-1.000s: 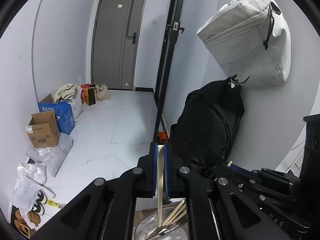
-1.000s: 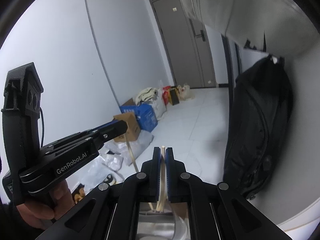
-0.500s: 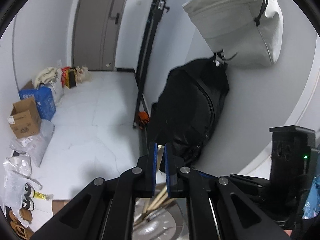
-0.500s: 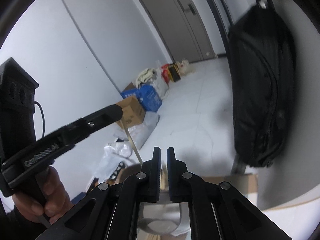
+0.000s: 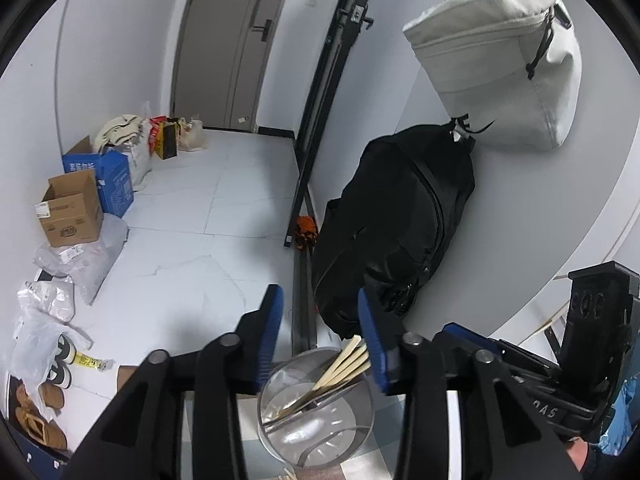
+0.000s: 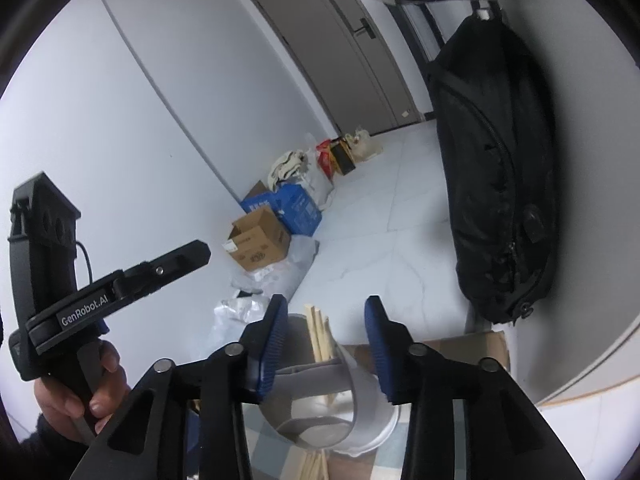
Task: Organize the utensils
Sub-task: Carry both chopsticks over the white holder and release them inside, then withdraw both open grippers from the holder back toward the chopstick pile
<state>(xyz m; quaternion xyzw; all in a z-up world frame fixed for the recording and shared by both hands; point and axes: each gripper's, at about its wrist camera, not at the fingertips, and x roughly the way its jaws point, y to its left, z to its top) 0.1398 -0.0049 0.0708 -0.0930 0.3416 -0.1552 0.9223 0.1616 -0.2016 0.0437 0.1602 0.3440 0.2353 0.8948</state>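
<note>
Several chopsticks (image 5: pixel 344 364) in holder (image 5: pixel 316 436)

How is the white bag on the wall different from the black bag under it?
The white bag is pale canvas, boxy and hangs higher; the black bag is dark, longer and reaches down toward the floor. The white bag has a visible zip seam and a dark cord at its side; the black bag shows a long curved zipper. Both hang against the same pale wall.
</note>
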